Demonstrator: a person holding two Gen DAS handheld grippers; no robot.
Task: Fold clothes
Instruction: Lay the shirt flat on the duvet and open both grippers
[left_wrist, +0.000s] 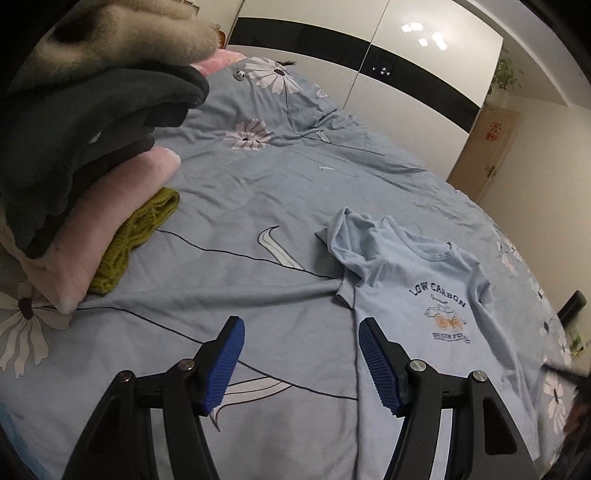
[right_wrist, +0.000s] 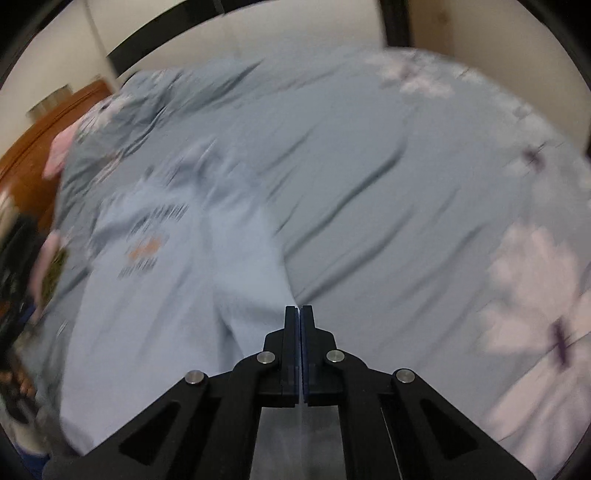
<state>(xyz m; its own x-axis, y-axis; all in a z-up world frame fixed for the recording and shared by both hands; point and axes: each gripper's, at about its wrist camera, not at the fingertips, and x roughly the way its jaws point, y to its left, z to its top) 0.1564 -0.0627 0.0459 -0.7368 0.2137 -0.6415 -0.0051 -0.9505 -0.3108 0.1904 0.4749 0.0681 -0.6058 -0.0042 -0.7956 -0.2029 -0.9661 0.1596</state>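
Light blue T-shirt lies on flowered bedsheet, print side up, one sleeve crumpled near collar. Left gripper spread wide above sheet, just beside shirt's edge, nothing between blue pads. Right gripper pressed together; fabric pinched or not, cannot tell, view blurred. Pile of folded clothes at left, apart from shirt

The left gripper has two black arms with long cut-out holes in them. Each arm ends in a bright blue pad with little ridges all along it. Round shiny silver screws sit on the joints. The right gripper has the same black arms, triangle-shaped holes and silver screws, with thin dark blue pads.
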